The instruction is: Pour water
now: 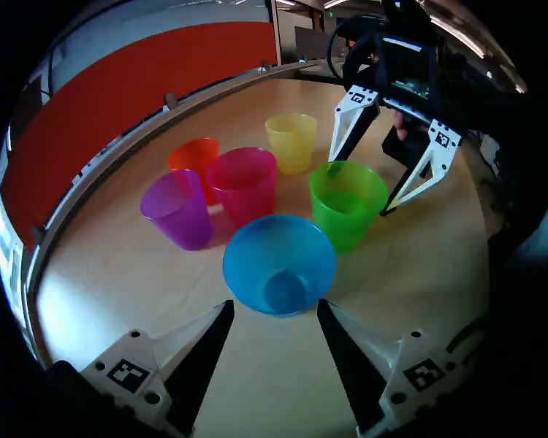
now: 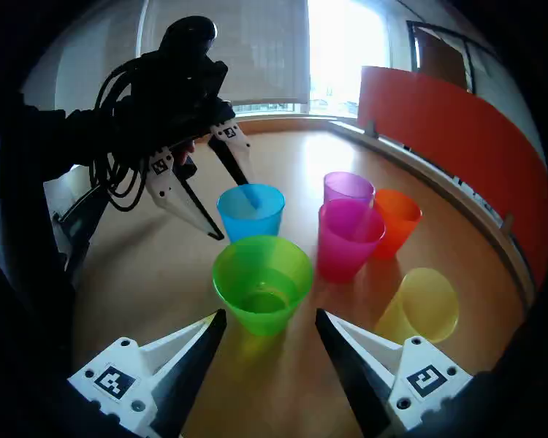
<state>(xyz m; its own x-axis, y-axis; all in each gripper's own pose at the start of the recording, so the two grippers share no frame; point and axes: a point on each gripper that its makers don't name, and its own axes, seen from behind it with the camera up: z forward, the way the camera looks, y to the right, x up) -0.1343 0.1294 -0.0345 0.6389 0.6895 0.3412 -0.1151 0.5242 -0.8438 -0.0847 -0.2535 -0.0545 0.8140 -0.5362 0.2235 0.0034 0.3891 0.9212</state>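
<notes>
A blue cup (image 1: 279, 264) stands upright on the wooden table, just ahead of my left gripper (image 1: 274, 306), whose open fingers flank its base without pressing. A green cup (image 2: 262, 281) stands the same way at the tips of my right gripper (image 2: 270, 315), which is also open. Across the table, the right gripper (image 1: 359, 186) straddles the green cup (image 1: 347, 201). From the other side, the left gripper (image 2: 232, 209) straddles the blue cup (image 2: 250, 210). I cannot tell whether either cup holds water.
Purple (image 1: 177, 208), magenta (image 1: 242, 182), orange (image 1: 193, 159) and yellow (image 1: 291, 140) cups cluster beside the two. A red partition (image 1: 128, 95) runs along the table's raised edge (image 1: 120, 157). A person's hand and cables (image 2: 120, 175) sit behind the left gripper.
</notes>
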